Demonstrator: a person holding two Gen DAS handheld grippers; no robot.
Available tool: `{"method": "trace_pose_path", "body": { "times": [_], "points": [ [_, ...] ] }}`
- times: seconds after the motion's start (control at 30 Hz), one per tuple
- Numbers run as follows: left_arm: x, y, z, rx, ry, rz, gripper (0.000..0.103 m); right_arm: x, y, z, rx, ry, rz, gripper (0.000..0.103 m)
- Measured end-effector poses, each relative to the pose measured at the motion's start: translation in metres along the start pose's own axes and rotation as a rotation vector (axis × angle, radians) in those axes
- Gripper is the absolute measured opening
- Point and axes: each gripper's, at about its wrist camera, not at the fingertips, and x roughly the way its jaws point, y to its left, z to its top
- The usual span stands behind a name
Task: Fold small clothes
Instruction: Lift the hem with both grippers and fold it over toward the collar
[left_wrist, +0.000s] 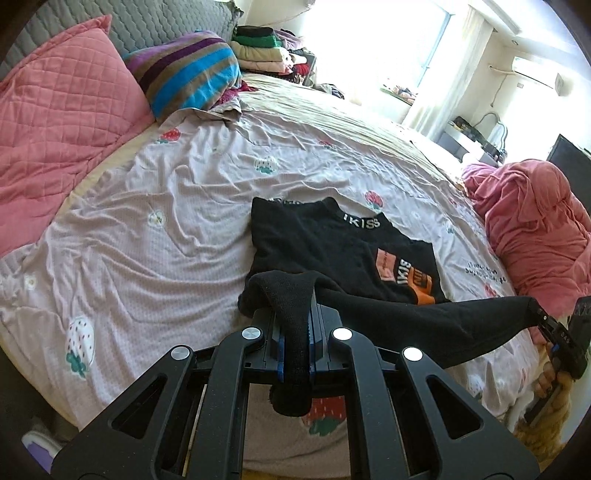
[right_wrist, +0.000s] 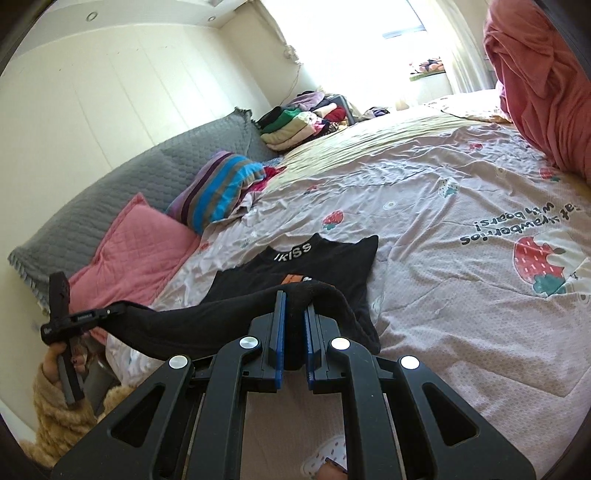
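Note:
A small black top (left_wrist: 332, 251) with an "IKISS" collar and an orange print lies on the bed, collar end away from me; it also shows in the right wrist view (right_wrist: 306, 273). Its near hem is lifted off the sheet and stretched between both grippers. My left gripper (left_wrist: 295, 325) is shut on the hem's left corner, with cloth bunched over the jaws. My right gripper (right_wrist: 294, 325) is shut on the other corner. In the left wrist view the right gripper (left_wrist: 543, 317) shows at the far right; in the right wrist view the left gripper (right_wrist: 88, 317) shows at the far left.
The bed sheet (left_wrist: 184, 206) is pale lilac with strawberry prints. A pink quilted pillow (left_wrist: 66, 122) and a striped pillow (left_wrist: 192, 70) lie by the grey headboard. A rumpled pink blanket (left_wrist: 532, 221) sits at the right. Stacked folded clothes (left_wrist: 266, 48) lie at the far corner.

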Motion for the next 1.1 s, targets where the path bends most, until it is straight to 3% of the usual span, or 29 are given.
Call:
{"method": "trace_pose_path", "body": {
  "times": [0.57, 1.1],
  "points": [
    [0.022, -0.011, 0.03, 0.022, -0.041, 0.055, 0.003, 0.028, -0.005, 0.026, -0.048, -0.054, -0.066, 0.008],
    [0.082, -0.005, 0.069, -0.019, -0.032, 0.113, 0.003, 0.084, -0.027, 0.059, -0.06, -0.048, -0.113, 0.008]
  ]
}}
